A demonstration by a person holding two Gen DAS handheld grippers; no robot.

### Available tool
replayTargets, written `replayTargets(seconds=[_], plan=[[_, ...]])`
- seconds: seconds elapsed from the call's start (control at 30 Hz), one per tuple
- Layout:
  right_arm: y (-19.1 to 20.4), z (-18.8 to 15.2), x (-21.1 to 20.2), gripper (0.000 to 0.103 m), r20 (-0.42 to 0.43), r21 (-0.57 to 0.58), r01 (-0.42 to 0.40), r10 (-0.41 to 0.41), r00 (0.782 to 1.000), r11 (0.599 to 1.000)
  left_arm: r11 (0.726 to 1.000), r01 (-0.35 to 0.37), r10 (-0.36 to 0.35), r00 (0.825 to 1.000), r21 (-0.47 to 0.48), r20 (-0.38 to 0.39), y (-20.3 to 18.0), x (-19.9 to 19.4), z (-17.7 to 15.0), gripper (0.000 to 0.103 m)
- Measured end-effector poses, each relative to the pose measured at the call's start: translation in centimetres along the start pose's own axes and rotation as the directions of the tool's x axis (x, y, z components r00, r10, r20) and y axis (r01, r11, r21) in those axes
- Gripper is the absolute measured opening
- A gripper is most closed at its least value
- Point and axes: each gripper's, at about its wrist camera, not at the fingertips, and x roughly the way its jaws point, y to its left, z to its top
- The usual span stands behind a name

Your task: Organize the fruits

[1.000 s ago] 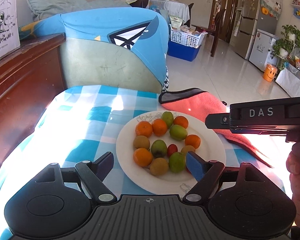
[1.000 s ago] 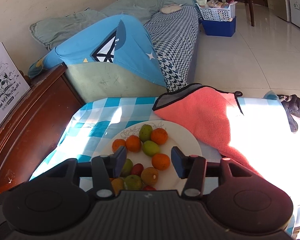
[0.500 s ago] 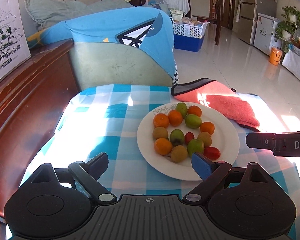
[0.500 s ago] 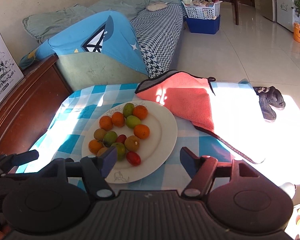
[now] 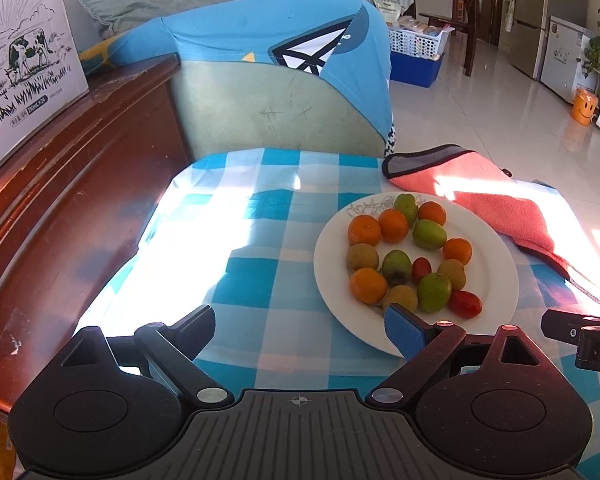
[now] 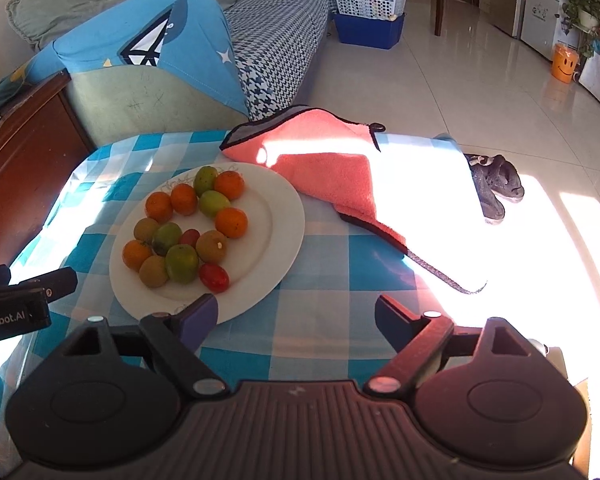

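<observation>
White plate [image 6: 284, 216] of mixed fruits [image 6: 186, 232] on checked tablecloth [image 5: 260, 280], coral towel [image 6: 332, 164] touching its far rim; left gripper [image 5: 300, 328] and right gripper [image 6: 296, 316] tilted downward at near edge, jaws just opened wide, nothing between.

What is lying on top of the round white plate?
The round white plate holds small orange fruits, green fruits, brownish fruits and red oval fruits. Plate areas beneath them are hidden.
</observation>
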Motion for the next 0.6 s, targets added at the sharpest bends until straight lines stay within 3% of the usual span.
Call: replayTargets(seconds=[0.17, 0.6], plan=[[0.2, 0.1, 0.6, 0.09, -0.021, -0.009, 0.048, -0.048, 0.999, 0.999, 0.999, -0.027, 0.027, 1.0, 0.022, -0.005, -0.3, 0.2, 0.1, 0.093], [1.9, 0.3, 2.3, 0.095, -0.06, -0.036, 0.075, -0.078, 0.995, 0.996, 0.999, -0.044, 0.045, 0.998, 0.03, -0.05, -1.3, 1.6, 0.1, 0.093]])
